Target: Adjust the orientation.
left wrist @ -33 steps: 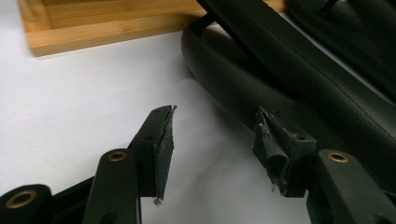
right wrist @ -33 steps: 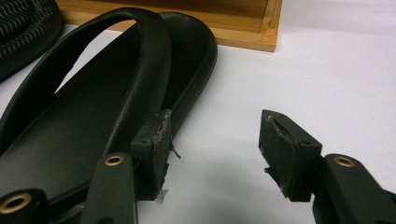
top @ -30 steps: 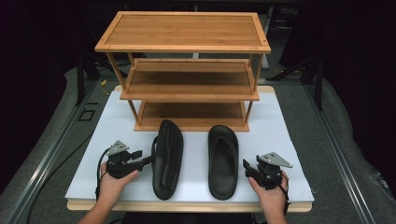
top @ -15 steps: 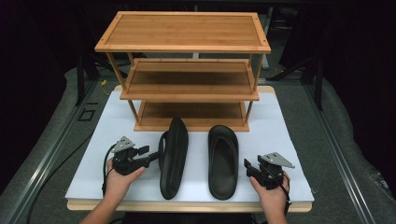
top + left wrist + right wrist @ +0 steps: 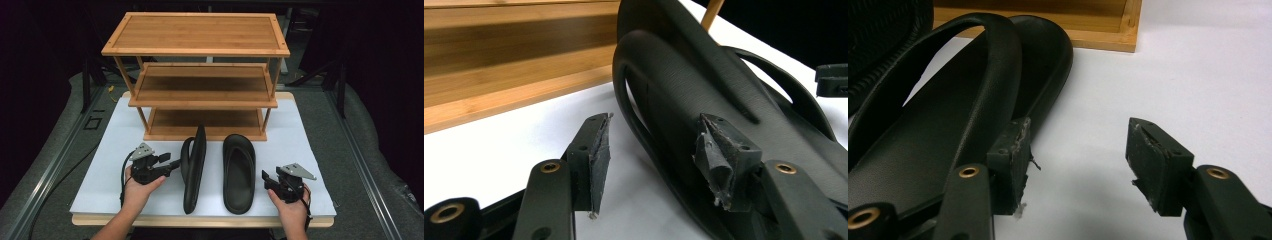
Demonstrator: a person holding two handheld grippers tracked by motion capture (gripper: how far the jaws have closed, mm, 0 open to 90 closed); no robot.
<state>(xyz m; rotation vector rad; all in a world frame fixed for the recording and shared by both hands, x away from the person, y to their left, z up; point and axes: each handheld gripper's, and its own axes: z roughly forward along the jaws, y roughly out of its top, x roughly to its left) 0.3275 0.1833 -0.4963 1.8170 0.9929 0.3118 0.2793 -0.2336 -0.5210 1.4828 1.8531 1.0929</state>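
A black slide sandal (image 5: pixel 196 170) (image 5: pixel 684 85) stands tipped up on its long edge, strap side facing my left gripper (image 5: pixel 172 165) (image 5: pixel 656 150). That gripper's jaws stand apart: one pad (image 5: pixel 719 160) lies against the strap, the other pad (image 5: pixel 596 150) is clear of the sandal with white table behind it. The second black sandal (image 5: pixel 239 172) (image 5: pixel 938 130) lies flat, sole down. My right gripper (image 5: pixel 265 179) (image 5: pixel 1078 160) rests open on the table just right of it, with one pad beside the sandal's edge and nothing between the jaws.
A three-tier bamboo shoe rack (image 5: pixel 200 35) (image 5: pixel 499 55) (image 5: pixel 1088 35) stands at the back of the white table top (image 5: pixel 110 165), its bottom shelf just beyond the sandals' toes. Dark floor and metal rails surround the table.
The left sandal has gone from lying flat to standing on its edge. My left gripper has moved right and a little up against it. The right hand has stayed put.
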